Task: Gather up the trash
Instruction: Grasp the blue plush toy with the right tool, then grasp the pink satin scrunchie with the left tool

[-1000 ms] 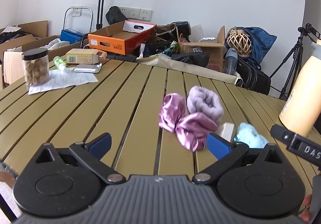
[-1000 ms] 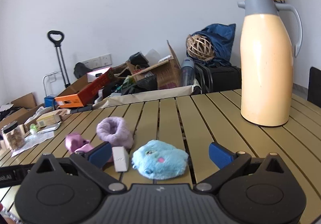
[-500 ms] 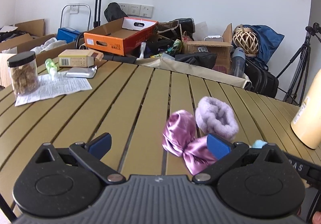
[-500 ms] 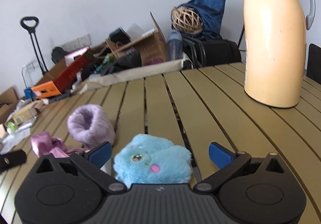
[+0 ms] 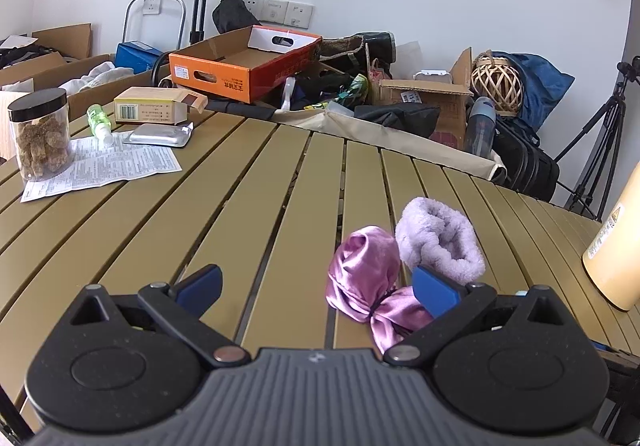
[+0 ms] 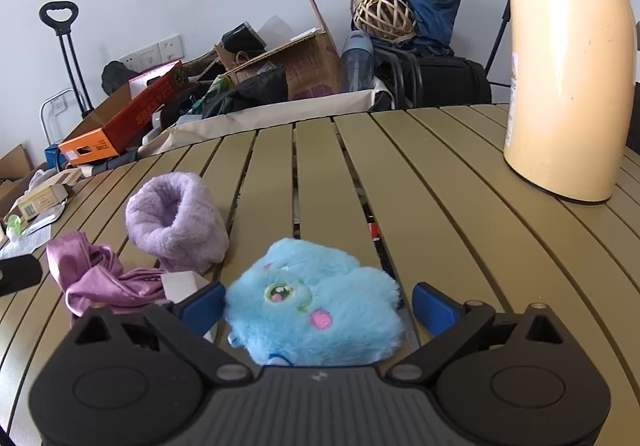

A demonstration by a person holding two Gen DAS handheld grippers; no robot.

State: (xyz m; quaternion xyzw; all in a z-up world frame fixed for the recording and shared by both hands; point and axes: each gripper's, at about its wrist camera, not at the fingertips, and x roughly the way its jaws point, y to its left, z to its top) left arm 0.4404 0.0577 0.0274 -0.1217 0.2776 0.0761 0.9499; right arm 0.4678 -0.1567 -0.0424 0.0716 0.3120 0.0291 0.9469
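Observation:
A blue fluffy plush point(image 6: 320, 274) lies on the slatted olive table point(image 6: 440, 206), between the jaws of my right gripper point(image 6: 316, 304). Those jaws are closing; the left pad brushes the fur and the right pad stands clear of it. Left of the plush sit a small white block point(image 6: 180, 284), a lilac fluffy roll point(image 6: 176, 222) and a crumpled pink satin cloth point(image 6: 96, 282). My left gripper point(image 5: 316, 288) is open just above the table. The pink cloth point(image 5: 364, 274) lies partly inside its right finger, with the lilac roll point(image 5: 438, 238) just beyond.
A tall cream thermos jug point(image 6: 568, 78) stands at the table's right. At the far left are a snack jar point(image 5: 40, 134), a printed leaflet point(image 5: 104, 166), a foil pack point(image 5: 158, 134), a small green bottle point(image 5: 98, 118) and a carton point(image 5: 156, 106). Boxes and bags clutter the floor behind.
My right gripper has dipped and moved forward, so the blue plush now sits between its jaws, which have narrowed a little. My left gripper shifted sideways; the blue plush left its view.

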